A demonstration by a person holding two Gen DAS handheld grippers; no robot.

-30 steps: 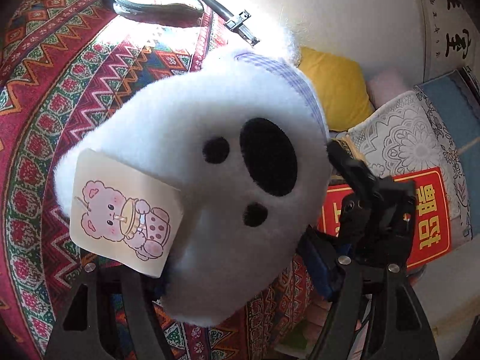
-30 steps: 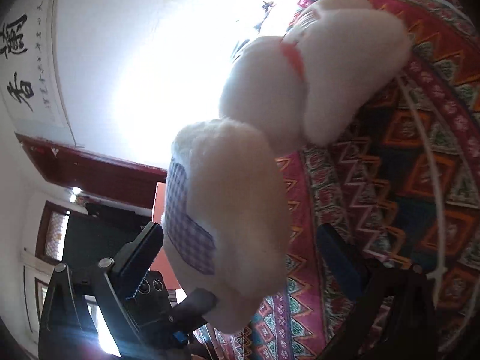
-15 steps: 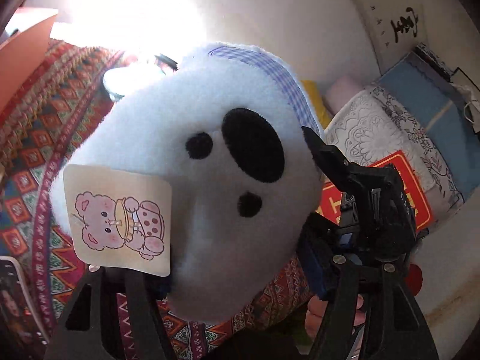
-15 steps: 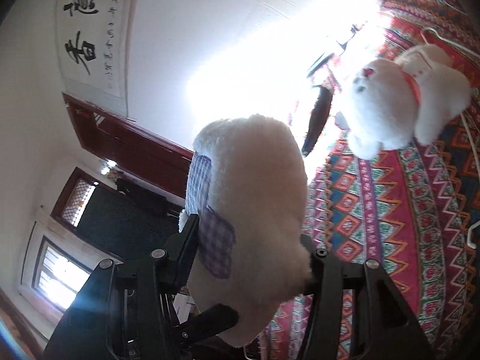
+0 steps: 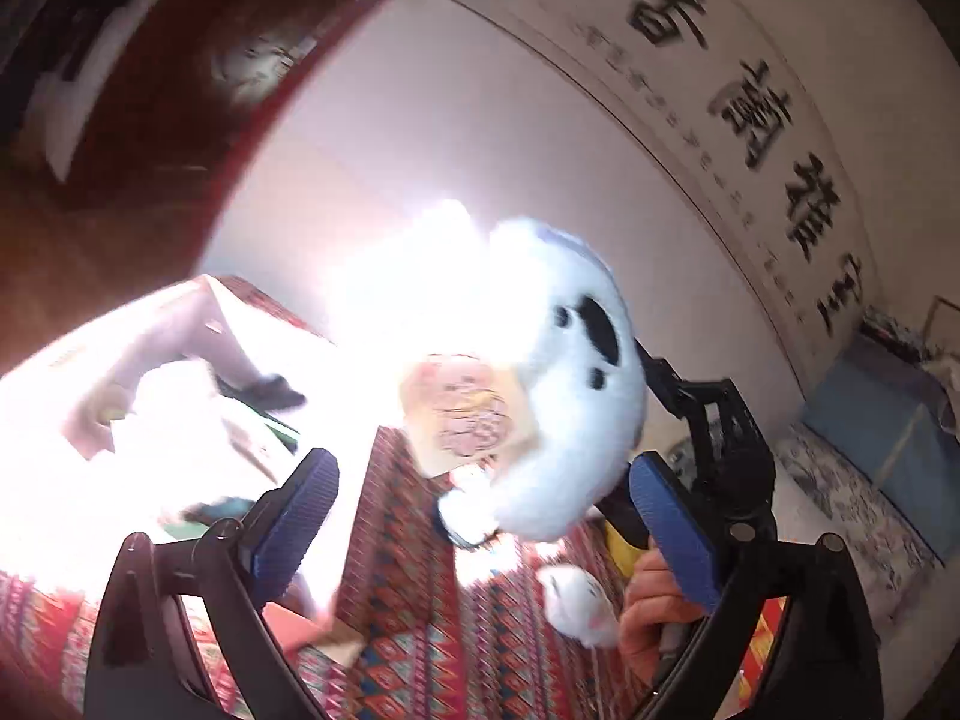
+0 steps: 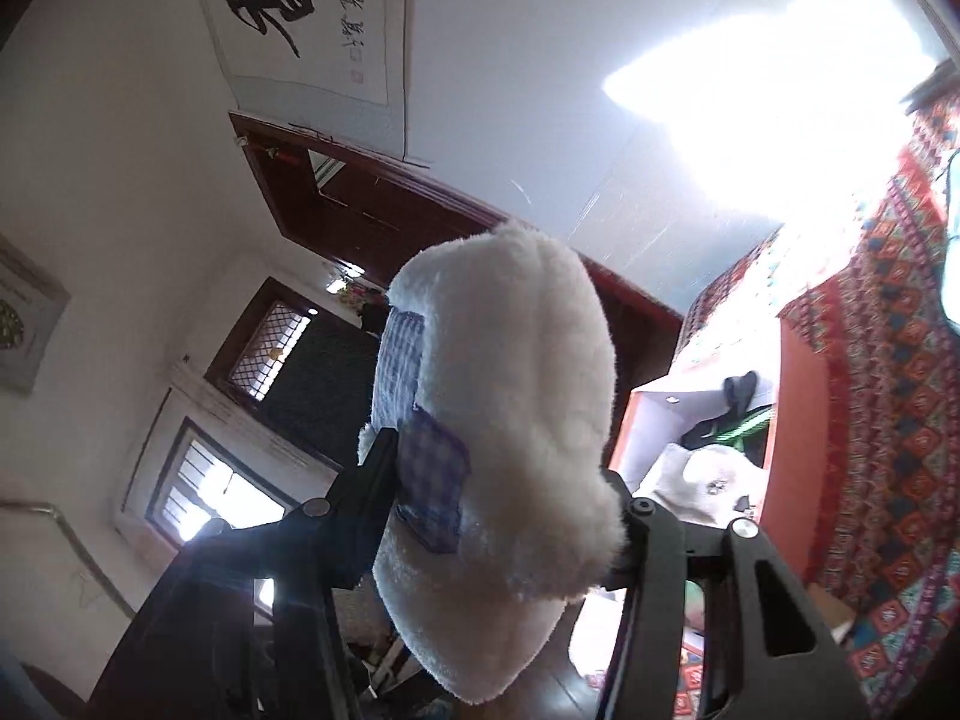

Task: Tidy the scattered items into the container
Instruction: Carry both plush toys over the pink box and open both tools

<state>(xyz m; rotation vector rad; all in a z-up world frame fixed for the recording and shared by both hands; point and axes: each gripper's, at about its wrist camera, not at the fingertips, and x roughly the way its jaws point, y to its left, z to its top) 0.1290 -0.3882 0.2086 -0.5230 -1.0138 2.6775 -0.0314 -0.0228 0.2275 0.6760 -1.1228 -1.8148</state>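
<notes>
Above the bed's patterned cover, the right gripper squeezes the white plush toy. The left gripper is opening, holding nothing. Carry it over the orange box, then drop gently.

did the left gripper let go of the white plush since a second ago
Yes. The left gripper is opening, pads clear of the plush, which the right gripper holds up against the scroll on the wall.

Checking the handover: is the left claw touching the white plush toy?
Apart. The left wrist view shows the opening left claw with its blue pads clear of the white plush toy.
</notes>
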